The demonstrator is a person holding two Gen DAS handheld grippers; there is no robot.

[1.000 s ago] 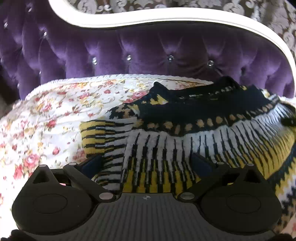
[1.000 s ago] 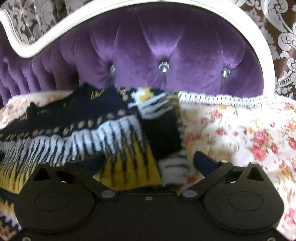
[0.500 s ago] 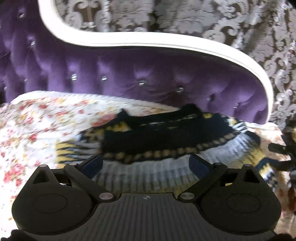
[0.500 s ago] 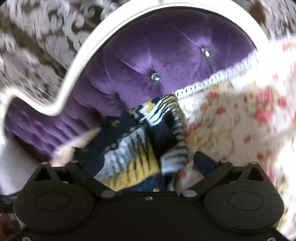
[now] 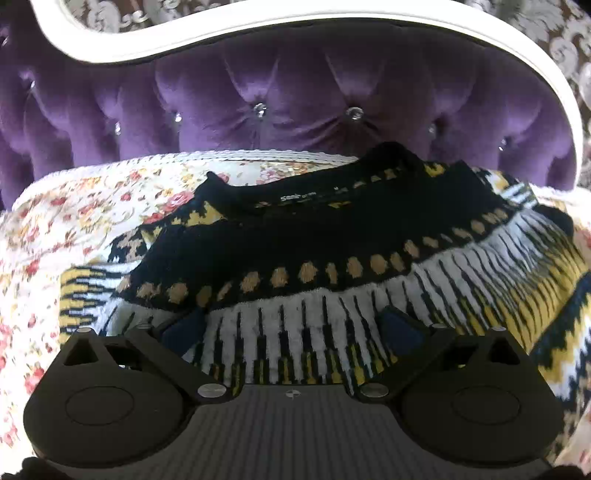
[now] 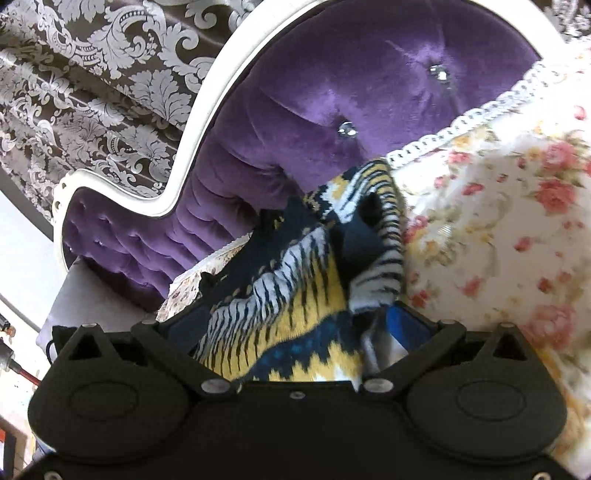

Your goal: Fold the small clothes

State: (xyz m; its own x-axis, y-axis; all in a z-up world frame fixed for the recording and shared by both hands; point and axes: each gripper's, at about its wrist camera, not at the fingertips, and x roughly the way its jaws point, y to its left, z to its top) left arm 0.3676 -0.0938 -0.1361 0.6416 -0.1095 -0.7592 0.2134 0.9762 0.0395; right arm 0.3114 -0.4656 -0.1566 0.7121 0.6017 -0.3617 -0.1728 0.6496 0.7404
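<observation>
A small knit sweater [image 5: 332, 236], black with yellow, white and blue patterns, lies on the floral bed cover [image 5: 74, 221], collar toward the headboard. My left gripper [image 5: 291, 328] is open, its fingers spread wide low over the sweater's white-and-black striped band. In the right wrist view, tilted to one side, the sweater's right part [image 6: 295, 295] with its folded sleeve fills the space between the spread fingers of my right gripper [image 6: 291, 332], which is open. The fabric hides the blue pads in part.
A purple tufted headboard [image 5: 295, 96] with a white frame [image 5: 258, 18] stands right behind the sweater. Patterned brown wallpaper [image 6: 92, 74] is behind it. The floral cover [image 6: 498, 221] with its white lace edge [image 6: 461, 122] extends to the right.
The left gripper came back down close over the sweater after lifting away. The right gripper has rolled to one side and moved in, so the sweater's right part now sits between its fingers.
</observation>
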